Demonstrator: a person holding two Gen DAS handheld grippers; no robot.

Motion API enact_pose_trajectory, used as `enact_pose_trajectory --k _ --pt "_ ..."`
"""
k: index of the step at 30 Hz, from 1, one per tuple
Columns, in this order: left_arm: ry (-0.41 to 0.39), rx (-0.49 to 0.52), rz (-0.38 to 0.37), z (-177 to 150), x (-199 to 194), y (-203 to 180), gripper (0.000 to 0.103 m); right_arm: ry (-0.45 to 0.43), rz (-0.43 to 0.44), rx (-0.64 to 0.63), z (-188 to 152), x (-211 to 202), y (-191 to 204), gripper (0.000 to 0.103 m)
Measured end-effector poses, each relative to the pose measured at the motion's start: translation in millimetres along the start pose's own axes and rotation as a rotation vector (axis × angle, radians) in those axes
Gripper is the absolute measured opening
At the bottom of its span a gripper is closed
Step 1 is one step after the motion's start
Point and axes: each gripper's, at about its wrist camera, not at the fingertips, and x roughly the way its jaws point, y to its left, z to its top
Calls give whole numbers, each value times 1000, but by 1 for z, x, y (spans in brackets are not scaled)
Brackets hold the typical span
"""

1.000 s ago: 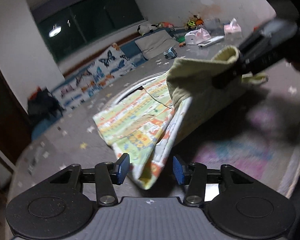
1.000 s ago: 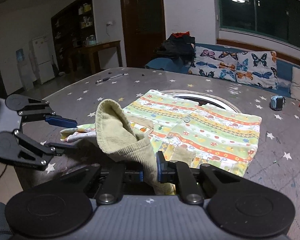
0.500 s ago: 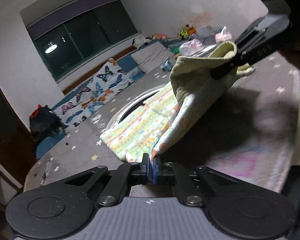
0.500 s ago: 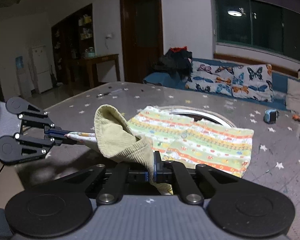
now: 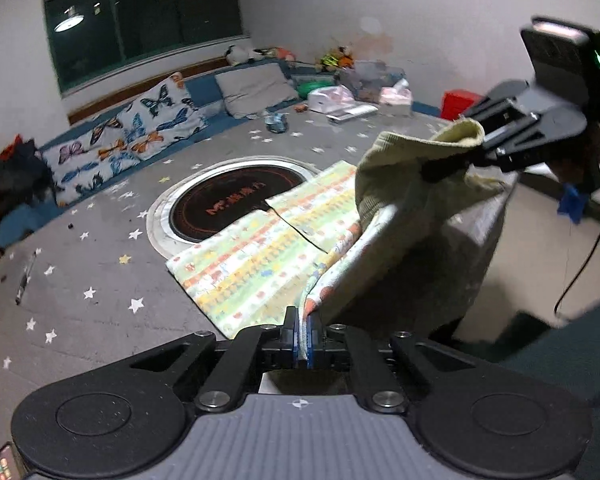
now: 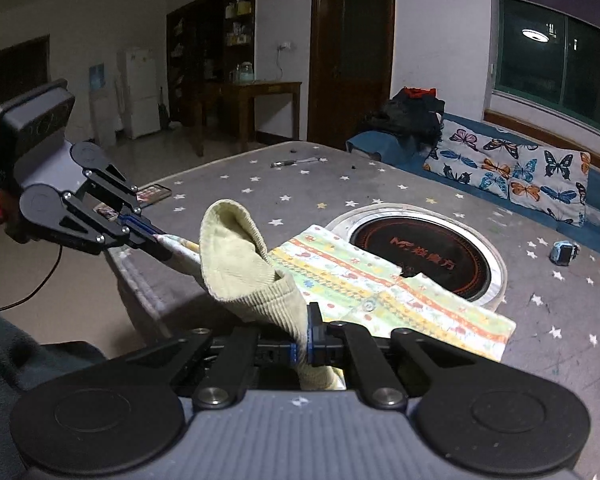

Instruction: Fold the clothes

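Striped pastel cotton garment (image 5: 260, 256), partly draped over the grey star-patterned counter (image 5: 100, 264), is gripped by left claw (image 5: 302, 334) and right claw (image 6: 302, 346), both closed on its lifted edge.

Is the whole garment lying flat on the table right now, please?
No, both grippers, left and right, hold one edge of the garment lifted above the table.

striped pastel garment (image 5: 260, 256), star-speckled grey table (image 5: 100, 264)
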Motion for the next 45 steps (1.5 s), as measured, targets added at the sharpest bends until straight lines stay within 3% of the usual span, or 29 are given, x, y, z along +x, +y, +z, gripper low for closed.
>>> enact_pose_trajectory --k 6,12,17,19,21,28,31,34,39,45 --pt "7 -92 -1 25 37 45 4 30 -1 6 37 36 -45 4" --pt "98 -224 32 51 105 98 4 112 1 30 74 110 -104 4" --pt "173 -329 73 43 158 124 4 168 -61 120 63 178 -134 6" --pt "176 -342 84 39 163 125 5 159 -84 171 50 192 -140 12" --pt "169 -340 92 38 161 125 6 131 -135 192 39 191 -143 20" --pt "168 -364 179 42 160 142 9 57 -219 235 14 146 -135 21" --pt "167 -371 239 41 158 148 9 83 -255 250 -1 130 -130 21" --pt "146 -384 197 44 154 139 9 124 -312 286 -24 121 -137 21" --pt "112 -406 127 49 148 124 9 87 -359 398 -40 102 -158 21" --pt "71 -432 43 55 141 106 9 65 -319 451 -39 114 -178 21"
